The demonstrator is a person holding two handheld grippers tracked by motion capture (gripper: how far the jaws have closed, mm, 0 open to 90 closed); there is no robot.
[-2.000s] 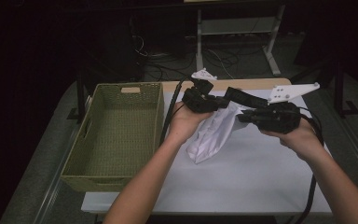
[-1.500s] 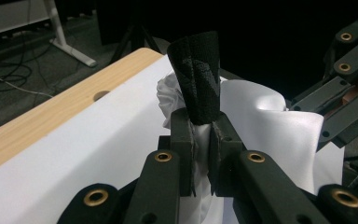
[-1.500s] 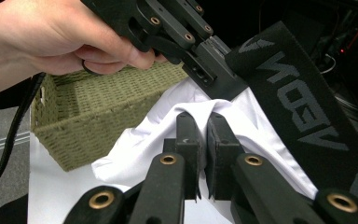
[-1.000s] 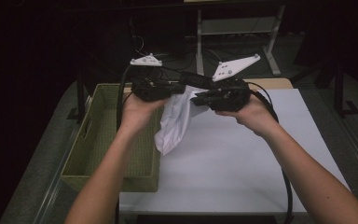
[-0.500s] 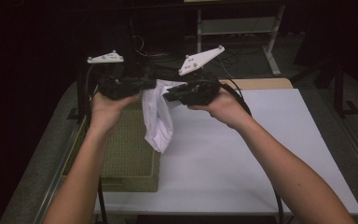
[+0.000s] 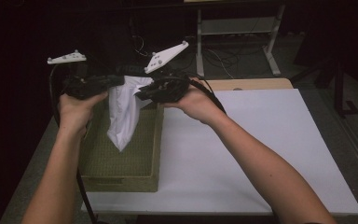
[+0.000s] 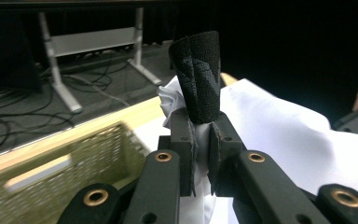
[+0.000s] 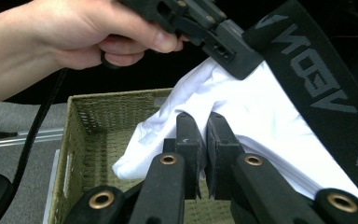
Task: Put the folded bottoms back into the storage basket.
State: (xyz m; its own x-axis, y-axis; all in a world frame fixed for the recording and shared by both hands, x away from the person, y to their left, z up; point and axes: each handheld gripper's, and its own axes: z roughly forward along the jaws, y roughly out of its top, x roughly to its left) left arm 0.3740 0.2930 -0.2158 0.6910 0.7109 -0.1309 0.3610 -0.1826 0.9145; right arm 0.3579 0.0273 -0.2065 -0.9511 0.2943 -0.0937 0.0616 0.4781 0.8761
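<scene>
Seen from the high view: white garment hung slack between left gripper and right gripper, over the woven basket at the table's left; soft, light, likely best pinched at the black waistband. Left gripper view: jaws closed on waistband and cloth. Right gripper view: jaws clamped on white fabric, basket below

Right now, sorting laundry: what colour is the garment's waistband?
Black waistband with grey lettering, clearest in the right gripper view.

High cam overhead, facing fwd/down; claw cams close-up; all share basket.
</scene>
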